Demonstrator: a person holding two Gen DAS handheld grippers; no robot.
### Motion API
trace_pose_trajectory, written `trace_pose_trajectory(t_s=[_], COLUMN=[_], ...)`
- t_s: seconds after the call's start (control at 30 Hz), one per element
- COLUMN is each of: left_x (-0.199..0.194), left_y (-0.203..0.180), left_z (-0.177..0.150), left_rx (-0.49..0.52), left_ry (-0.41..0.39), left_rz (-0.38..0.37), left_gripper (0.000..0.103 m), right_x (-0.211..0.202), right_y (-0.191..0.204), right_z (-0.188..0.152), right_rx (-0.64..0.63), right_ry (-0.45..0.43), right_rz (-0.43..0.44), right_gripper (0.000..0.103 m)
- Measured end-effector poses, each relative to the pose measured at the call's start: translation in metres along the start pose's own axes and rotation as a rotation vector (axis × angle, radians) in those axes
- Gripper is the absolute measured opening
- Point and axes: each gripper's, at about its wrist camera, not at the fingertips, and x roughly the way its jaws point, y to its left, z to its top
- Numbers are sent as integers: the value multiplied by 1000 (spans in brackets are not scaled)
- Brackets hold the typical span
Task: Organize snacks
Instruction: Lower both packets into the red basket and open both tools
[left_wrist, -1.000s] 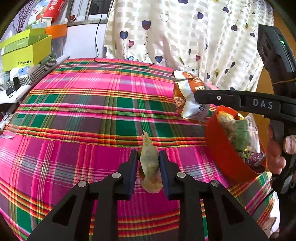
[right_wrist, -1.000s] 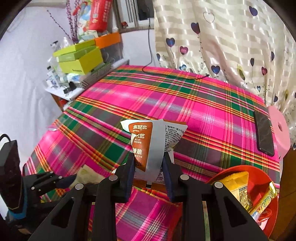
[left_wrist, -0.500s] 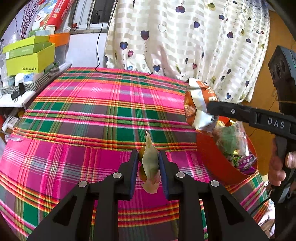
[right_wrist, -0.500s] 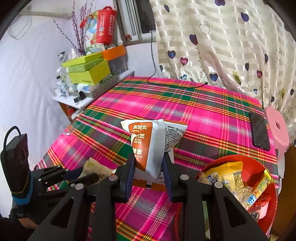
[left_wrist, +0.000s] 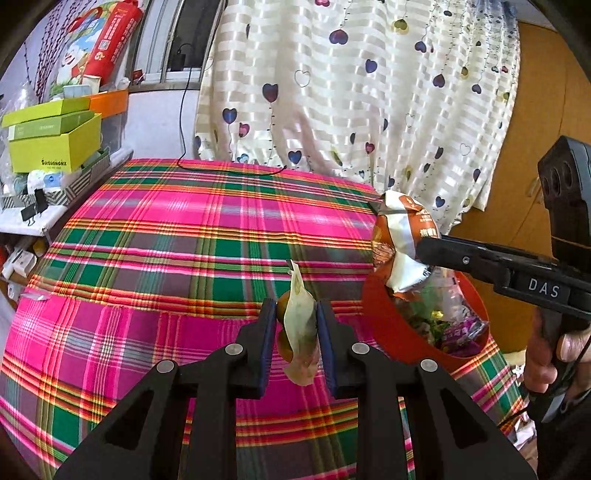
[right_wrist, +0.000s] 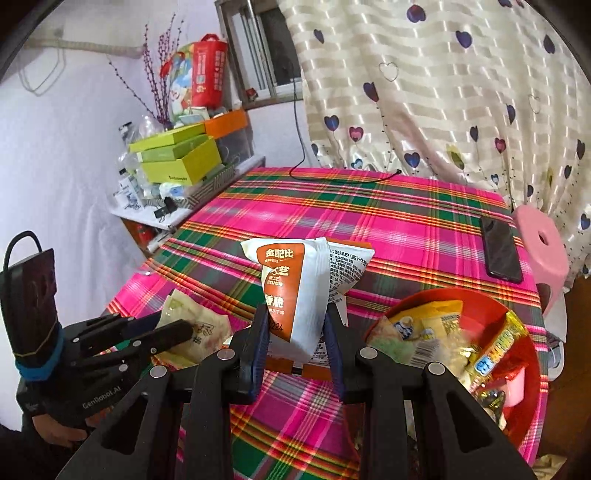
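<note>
Left wrist view showed my left gripper (left_wrist: 297, 332) clenched on a pale snack packet (left_wrist: 301, 325), held above the near edge of the plaid-covered table (left_wrist: 184, 236). My right gripper (right_wrist: 297, 332) was clamped on an orange-and-white snack bag (right_wrist: 295, 291), raised just beside the red bowl (right_wrist: 532, 354) of snacks at the table's near right corner.

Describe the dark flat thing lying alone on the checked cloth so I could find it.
Start at the table under the pink and green plaid cloth. Follow its right edge towards the heart-print curtain, just before the pink stool. There lies a black phone, flat and glossy, the only thing on that side that is not a snack wrapper.
</note>
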Motion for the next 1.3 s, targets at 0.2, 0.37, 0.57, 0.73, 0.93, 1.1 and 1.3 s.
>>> trace_pose_trajectory(t_s=[0.2,0.37,0.57,0.73,0.93,1.1,1.3], left_x=[0,1,2,4,7,9,13], left_y=[-16,-29,-46,-63,-81,-96,-110], left_z=[5,11,18,25,30,29,27], left_rx=[22,42,69,97,124,149,169], left_ry=[-9,-16,-29,-38,-39,-29,-15], left_rz=[-20,-39,-67,-95,-132,-159,-185], left_gripper=[23,23,23,23,23,23,23], right_x=[-26,-44,-64,-80,-89,-85,-69], right_y=[-17,-36,-60,-79,-97,-108,-121], right_z=[-7,-12,-17,-20,-28,-36,-50], right_rx=[32,66,104,136,163,185,212], right_ry=[-38,-65,-86,-109,-106,-83,-20], right_rz=[-32,-65,-106,-145,-174,-181,-183], right_gripper=[26,26,26,26,26,26,26])
